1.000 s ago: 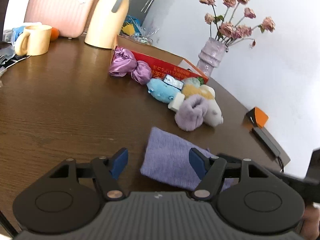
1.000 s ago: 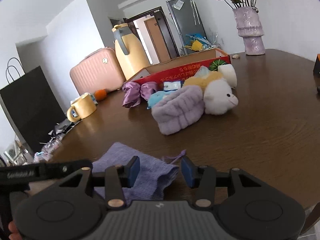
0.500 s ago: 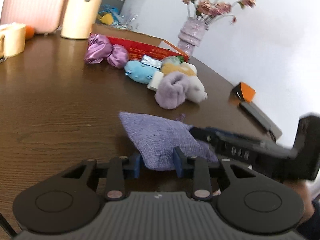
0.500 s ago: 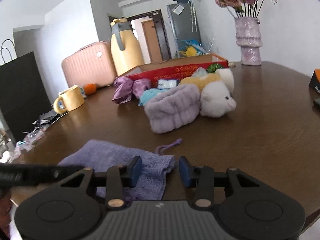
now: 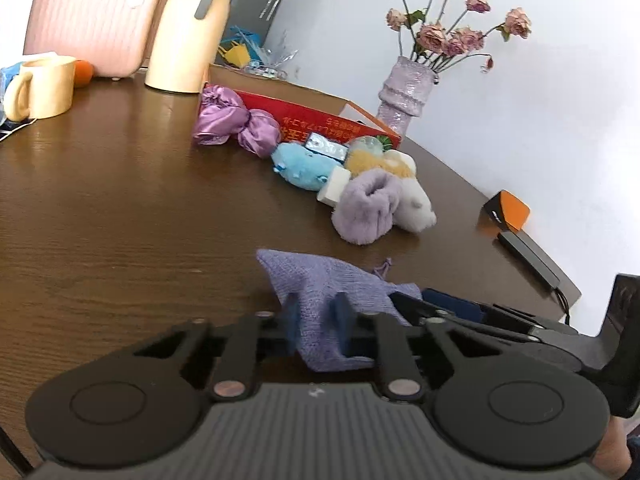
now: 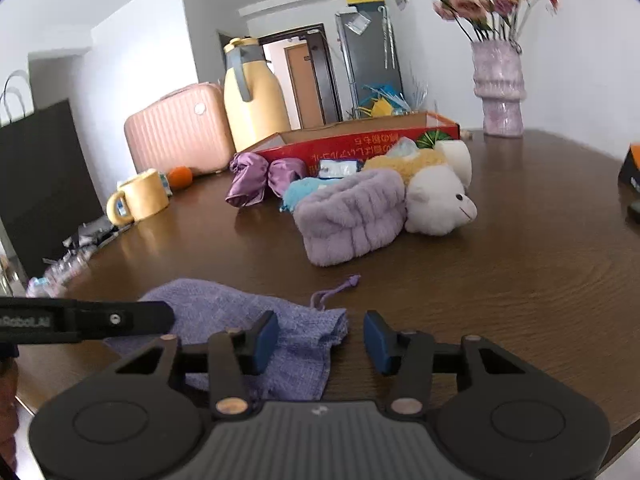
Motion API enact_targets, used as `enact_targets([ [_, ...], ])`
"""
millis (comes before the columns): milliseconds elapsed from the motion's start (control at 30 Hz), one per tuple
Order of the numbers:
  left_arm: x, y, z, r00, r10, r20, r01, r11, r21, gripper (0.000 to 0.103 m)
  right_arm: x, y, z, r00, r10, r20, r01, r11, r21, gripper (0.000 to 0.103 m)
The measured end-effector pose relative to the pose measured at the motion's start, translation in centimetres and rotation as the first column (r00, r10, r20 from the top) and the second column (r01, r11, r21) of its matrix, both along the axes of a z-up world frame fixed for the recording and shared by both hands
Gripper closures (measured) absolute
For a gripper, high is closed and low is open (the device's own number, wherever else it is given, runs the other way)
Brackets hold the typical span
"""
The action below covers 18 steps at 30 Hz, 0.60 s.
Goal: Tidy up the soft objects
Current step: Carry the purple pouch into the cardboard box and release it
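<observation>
Legibly, little writing could be made out: pale characters ran along the side of the shallow red cardboard box (image 6: 356, 148), upside down in the right wrist view and too small to read, and a partial white word ending in "Robot" sat on the black body of the left gripper (image 5: 314, 316) where it crossed that view's left edge.

The left gripper reached low over the dark brown wooden table (image 5: 120, 220), its blue pads clenched on the near edge of the lavender knitted drawstring pouch (image 5: 320, 280), with a fold of the fabric bunched between them. The right gripper (image 6: 320, 338) came in from the right, low over the table; its jaws were released, the left pad resting over the pouch's corner and the right pad over bare wood.

The pouch (image 6: 240, 312) lay flat and rumpled at the near edge of the table, its thin cord (image 6: 336, 290) trailing toward the centre. Further back, well apart from it, a fluffy lilac plush headband (image 6: 352, 216) lay touching a white plush animal (image 6: 440, 204), with a pale blue plush toy (image 5: 304, 168) and a shiny purple satin scrunchie (image 5: 236, 126) lined up along the red box. Behind these stood a yellow insulated jug (image 6: 252, 96), a pink ribbed hard-shell case (image 6: 176, 132), a cream-yellow mug (image 6: 140, 198) and a mottled lilac vase of dried pink roses (image 6: 498, 88).
</observation>
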State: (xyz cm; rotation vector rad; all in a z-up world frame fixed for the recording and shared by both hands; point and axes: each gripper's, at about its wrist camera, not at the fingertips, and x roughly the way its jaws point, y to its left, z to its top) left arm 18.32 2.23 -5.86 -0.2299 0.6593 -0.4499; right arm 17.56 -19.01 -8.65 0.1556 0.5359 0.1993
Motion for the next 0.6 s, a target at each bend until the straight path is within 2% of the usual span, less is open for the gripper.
enact_targets([
  [100, -0.3, -0.2, -0.2, 1.000, -0.013, 0.006, 0.013, 1.000, 0.018, 0.095, -0.1, 0.6, -0.1, 1.000, 0.024, 0.009, -0.024, 1.000, -0.015, 0.071],
  [200, -0.5, -0.1, -0.2, 1.000, -0.022, 0.014, 0.022, 1.000, 0.008, 0.095, 0.0, 1.2, -0.1, 0.999, 0.043, 0.020, -0.042, 0.998, -0.046, 0.089],
  [233, -0.4, 0.0, -0.1, 1.000, -0.021, 0.019, 0.021, 1.000, 0.003, 0.095, 0.0, 1.2, 0.0, 0.999, 0.042, 0.025, -0.041, 0.998, -0.053, 0.099],
  [300, 0.0, 0.1, 0.6, 0.999, -0.027, 0.047, 0.027, 1.000, -0.008, 0.095, 0.1, 1.2, 0.5, 0.999, 0.034, 0.038, -0.032, 0.997, -0.071, 0.100],
  [433, 3.7, 0.4, 3.3, 0.990, -0.044, 0.131, 0.048, 0.998, -0.029, 0.095, 1.1, 0.0, 3.3, 0.994, 0.043, 0.102, -0.042, 0.999, -0.015, 0.100],
  [533, 11.3, 1.1, 6.0, 0.980, -0.040, 0.195, 0.047, 0.998, -0.031, 0.095, 4.8, -0.7, 7.0, 0.980, 0.068, 0.186, -0.064, 0.998, -0.024, 0.100],
  [600, 16.0, 0.6, 8.1, 0.980, -0.023, 0.199, 0.028, 0.999, -0.022, 0.095, 9.5, -1.1, 9.9, 0.970, 0.092, 0.223, -0.085, 0.996, -0.041, 0.100],
])
